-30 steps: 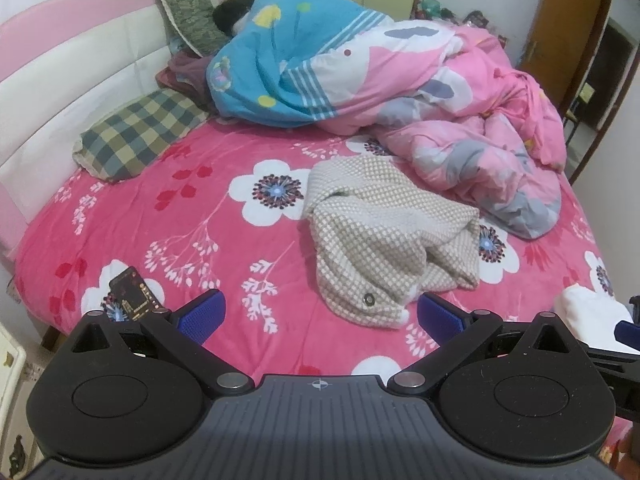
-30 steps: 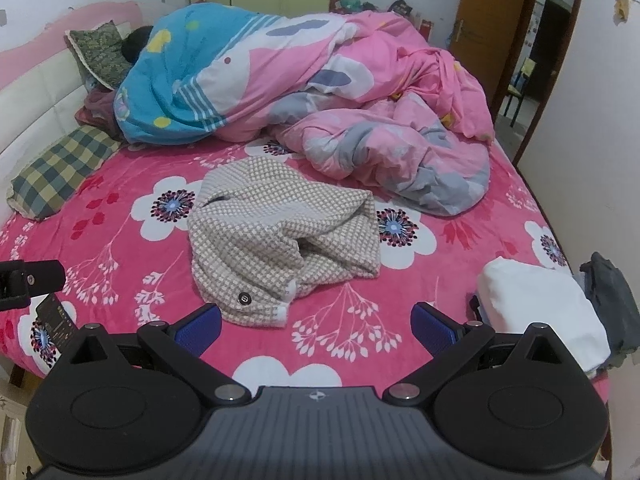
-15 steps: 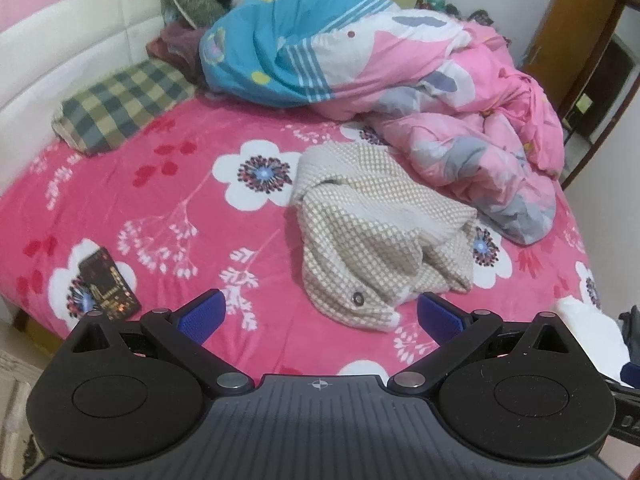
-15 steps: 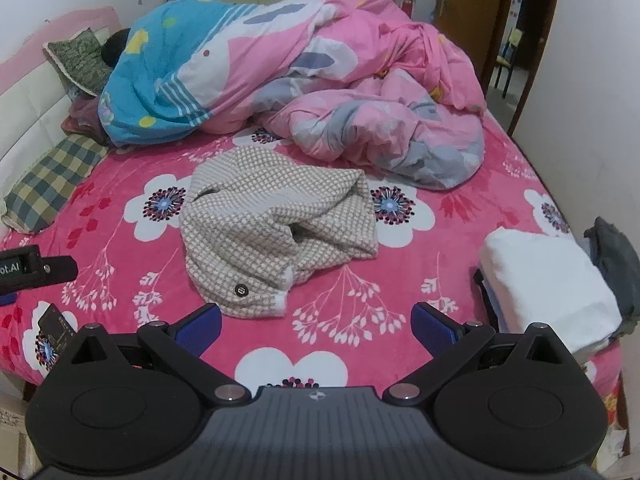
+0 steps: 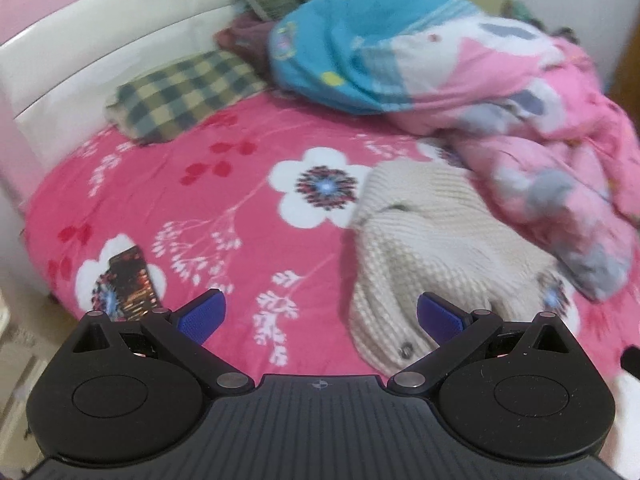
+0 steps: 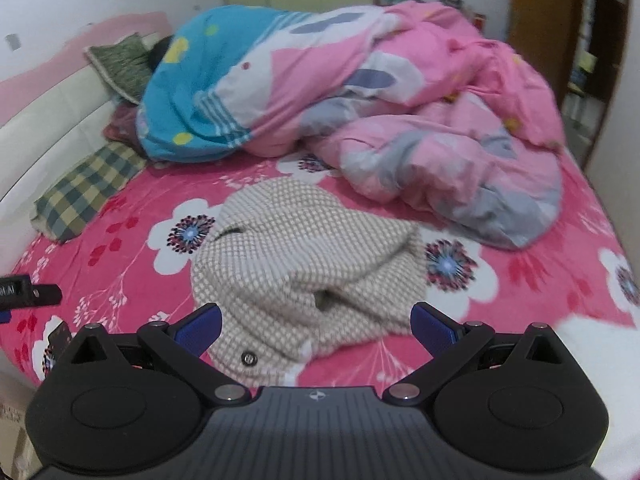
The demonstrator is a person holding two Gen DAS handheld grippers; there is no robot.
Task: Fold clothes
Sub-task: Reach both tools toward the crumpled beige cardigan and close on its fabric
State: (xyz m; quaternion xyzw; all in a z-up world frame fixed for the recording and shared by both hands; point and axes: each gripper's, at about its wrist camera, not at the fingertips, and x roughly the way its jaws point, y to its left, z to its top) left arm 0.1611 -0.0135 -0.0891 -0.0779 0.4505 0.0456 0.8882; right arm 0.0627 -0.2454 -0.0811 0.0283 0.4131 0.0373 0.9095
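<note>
Both grippers, left gripper (image 5: 318, 314) and right gripper (image 6: 316, 322), are held with jaws spread, empty. Knit cardigan (image 6: 304, 264) is seen crumpled mid-frame on bed (image 6: 540, 280); soft, floppy, best gripped at hem corners.

Both grippers are closer to the bed than a second ago. The crumpled beige waffle-knit garment (image 6: 308, 276) now fills more of the right wrist view, its near hem with the metal snap button (image 6: 249, 358) lying just ahead of the right gripper (image 6: 316, 322). The left gripper (image 5: 318, 314) now points further left, so the garment (image 5: 432, 256) sits toward its right finger (image 5: 440, 318) and the dark rectangular card (image 5: 132, 280) shows fully. Both views are now blurred.
</note>
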